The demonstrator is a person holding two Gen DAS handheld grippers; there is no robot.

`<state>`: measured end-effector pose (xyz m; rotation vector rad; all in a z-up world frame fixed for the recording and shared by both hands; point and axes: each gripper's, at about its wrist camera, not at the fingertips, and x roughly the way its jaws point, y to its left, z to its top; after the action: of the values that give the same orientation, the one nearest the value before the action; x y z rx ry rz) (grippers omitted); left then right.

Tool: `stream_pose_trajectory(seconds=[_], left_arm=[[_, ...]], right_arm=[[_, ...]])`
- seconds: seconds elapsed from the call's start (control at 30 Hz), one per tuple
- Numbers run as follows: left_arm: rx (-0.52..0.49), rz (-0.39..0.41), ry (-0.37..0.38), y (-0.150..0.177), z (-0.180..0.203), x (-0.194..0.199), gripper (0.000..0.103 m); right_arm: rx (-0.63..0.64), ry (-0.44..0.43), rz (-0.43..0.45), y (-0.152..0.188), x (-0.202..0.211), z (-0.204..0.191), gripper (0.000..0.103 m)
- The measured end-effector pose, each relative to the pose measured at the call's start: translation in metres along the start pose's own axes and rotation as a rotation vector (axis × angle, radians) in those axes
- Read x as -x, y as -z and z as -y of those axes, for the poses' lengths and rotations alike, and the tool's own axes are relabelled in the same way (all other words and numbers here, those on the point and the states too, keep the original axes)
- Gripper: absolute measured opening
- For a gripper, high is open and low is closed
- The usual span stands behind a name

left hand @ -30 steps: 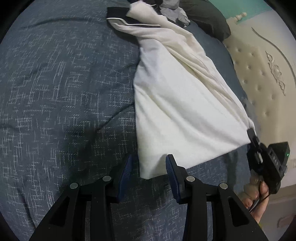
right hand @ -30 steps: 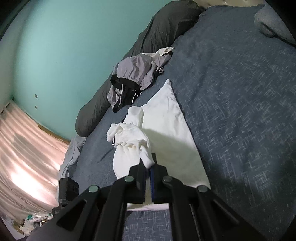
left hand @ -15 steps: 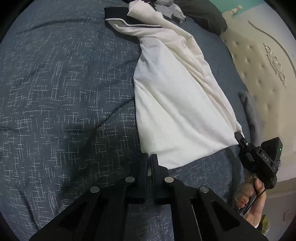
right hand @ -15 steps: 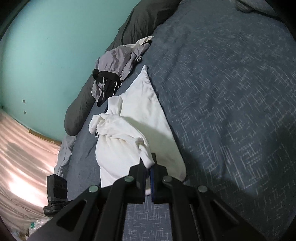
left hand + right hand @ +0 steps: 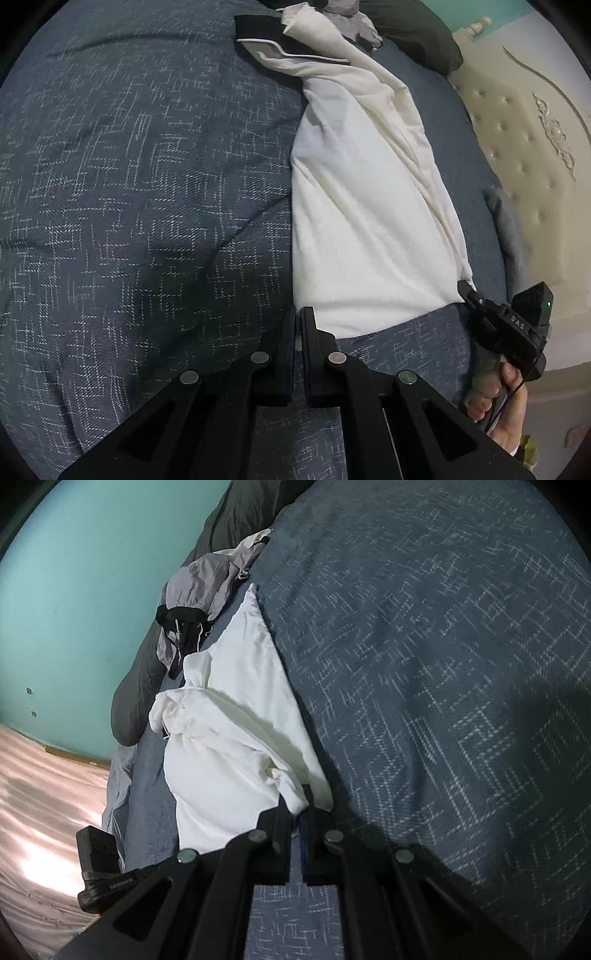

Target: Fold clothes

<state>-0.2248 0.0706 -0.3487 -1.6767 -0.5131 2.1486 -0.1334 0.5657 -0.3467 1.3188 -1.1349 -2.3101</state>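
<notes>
A white garment [image 5: 362, 221] lies stretched along the dark blue bedspread [image 5: 129, 184], wrinkled along its right side. My left gripper [image 5: 299, 314] is shut on its near left corner, and a sliver of white cloth shows between the pads. My right gripper [image 5: 469, 290], held by a hand [image 5: 495, 398], pinches the near right corner. In the right wrist view the right gripper [image 5: 301, 794] is shut on a bunched fold of the white garment [image 5: 229, 746], low over the bed.
A black garment with white piping [image 5: 266, 33] lies under the far end of the white one. A grey jacket [image 5: 195, 590] and a dark pillow [image 5: 136, 686] sit beside the teal wall. A cream tufted headboard [image 5: 535, 147] borders the bed.
My left jaws have gone from open around the garment's corner to shut on it. My right gripper has sunk toward the bed with its corner, slackening the cloth.
</notes>
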Motion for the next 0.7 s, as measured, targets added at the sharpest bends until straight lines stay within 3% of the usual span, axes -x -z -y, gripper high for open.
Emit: stream_pose_trajectory(seconds=[0.3,0.47,0.6,0.7], left_arm=[[0.002,0.0,-0.009,-0.002,0.003,-0.007,0.003],[-0.013,-0.001,-0.025,0.0,0.013,-0.015,0.003],[-0.009,-0.002,-0.028,0.0,0.015,-0.018,0.003],[-0.003,0.0,-0.032,0.0,0.016,-0.02,0.003]], right_arm=[[0.001,0.016,0.038,-0.002,0.016,-0.006,0.011],[0.023,0.131,0.102,-0.004,0.034,-0.01,0.013],[0.016,0.044,0.149,-0.008,0.045,-0.012,0.015],[0.076,0.005,0.132,-0.008,0.04,-0.025,0.015]])
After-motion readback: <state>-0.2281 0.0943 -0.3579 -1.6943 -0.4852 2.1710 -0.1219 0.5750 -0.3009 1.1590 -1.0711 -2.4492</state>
